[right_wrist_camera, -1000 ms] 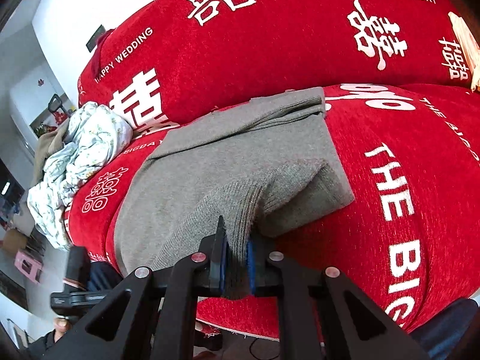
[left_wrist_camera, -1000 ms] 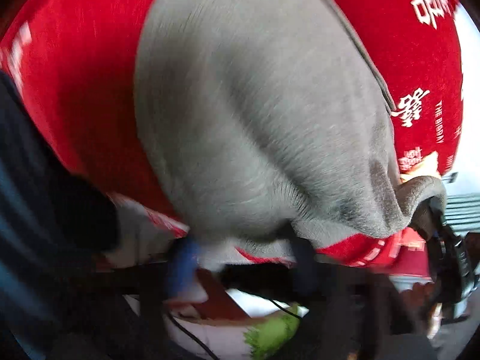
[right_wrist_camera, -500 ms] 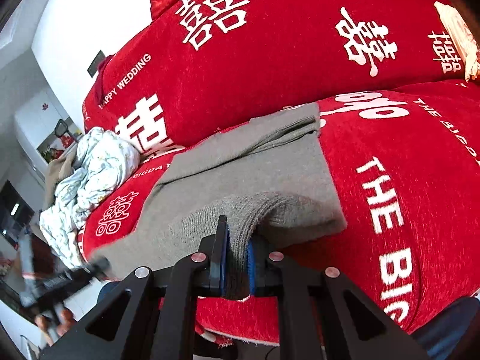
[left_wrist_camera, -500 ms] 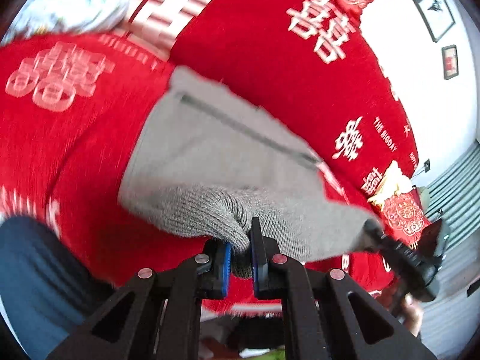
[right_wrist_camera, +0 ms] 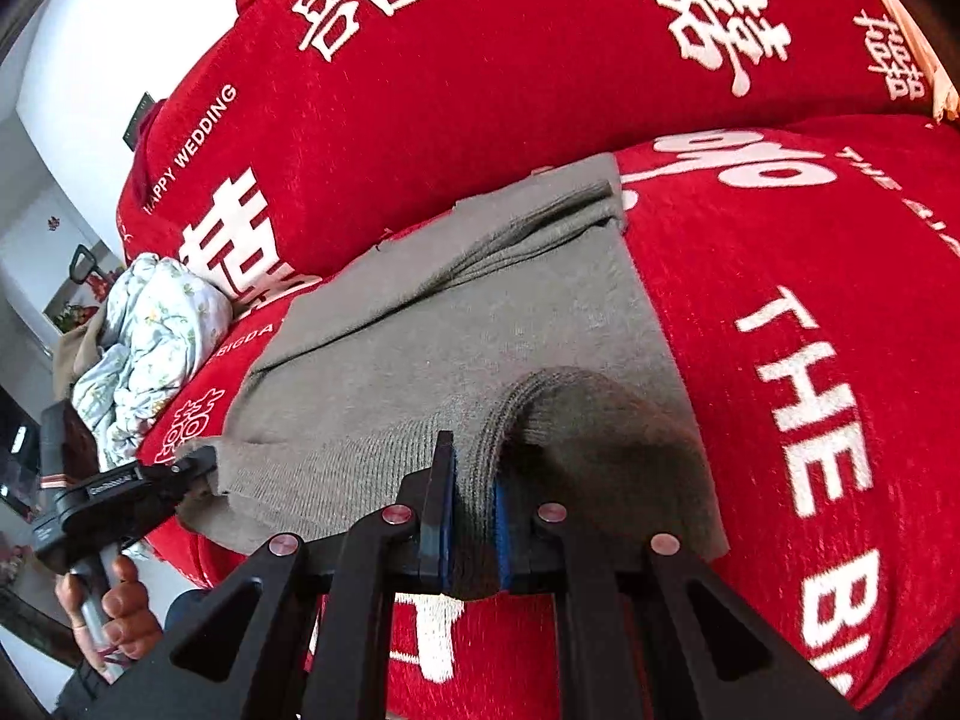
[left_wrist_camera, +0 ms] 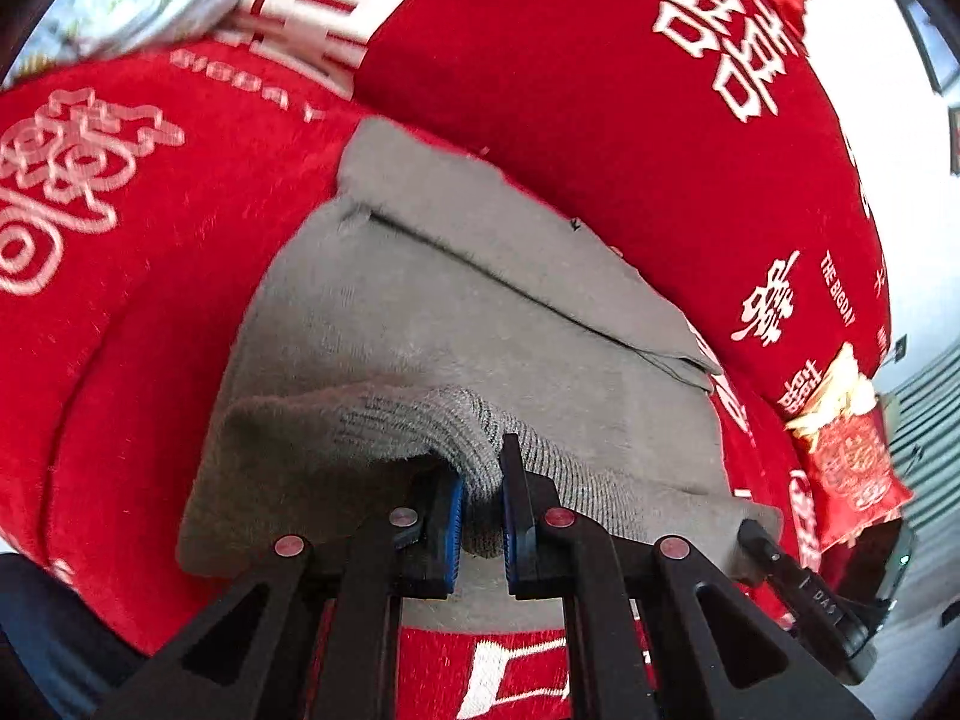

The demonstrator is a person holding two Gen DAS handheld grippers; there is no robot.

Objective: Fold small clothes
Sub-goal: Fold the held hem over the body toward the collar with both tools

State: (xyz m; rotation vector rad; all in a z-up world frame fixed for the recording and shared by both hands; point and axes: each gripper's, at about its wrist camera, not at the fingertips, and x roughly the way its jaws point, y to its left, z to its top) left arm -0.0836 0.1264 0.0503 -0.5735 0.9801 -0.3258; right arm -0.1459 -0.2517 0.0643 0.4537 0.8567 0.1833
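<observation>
Near field, left wrist view: the left gripper [left_wrist_camera: 480,504] is clamped on the ribbed hem of a grey sweater [left_wrist_camera: 456,312], a bunch of knit pinched between its blue pads [left_wrist_camera: 454,510]. Near field, right wrist view: the right gripper [right_wrist_camera: 474,516] is likewise clamped on the ribbed hem of the same sweater [right_wrist_camera: 480,324], the fabric standing as a vertical fold between its pads [right_wrist_camera: 447,516]. Each gripper holds one corner of the hem, so the hem edge is raised off the cushion and runs across from one gripper to the other.

Middle field: the sweater lies on the seat of a red sofa [right_wrist_camera: 780,276] printed with white lettering. Its long axis runs away from the grippers, from the lifted hem toward the sofa back, where the far end rests against the base of the back cushion. A sleeve [right_wrist_camera: 510,234] lies folded across the far part of the body, crosswise to that axis.

In the right wrist view the left gripper [right_wrist_camera: 201,462] appears at the left edge, held by a hand [right_wrist_camera: 114,624]; in the left wrist view the right gripper's tip [left_wrist_camera: 756,534] meets the hem at the lower right.

Far field: a heap of pale floral cloth [right_wrist_camera: 150,336] sits at the sofa's far left end, well apart from the sweater. A red packet [left_wrist_camera: 852,468] lies at the far right.
</observation>
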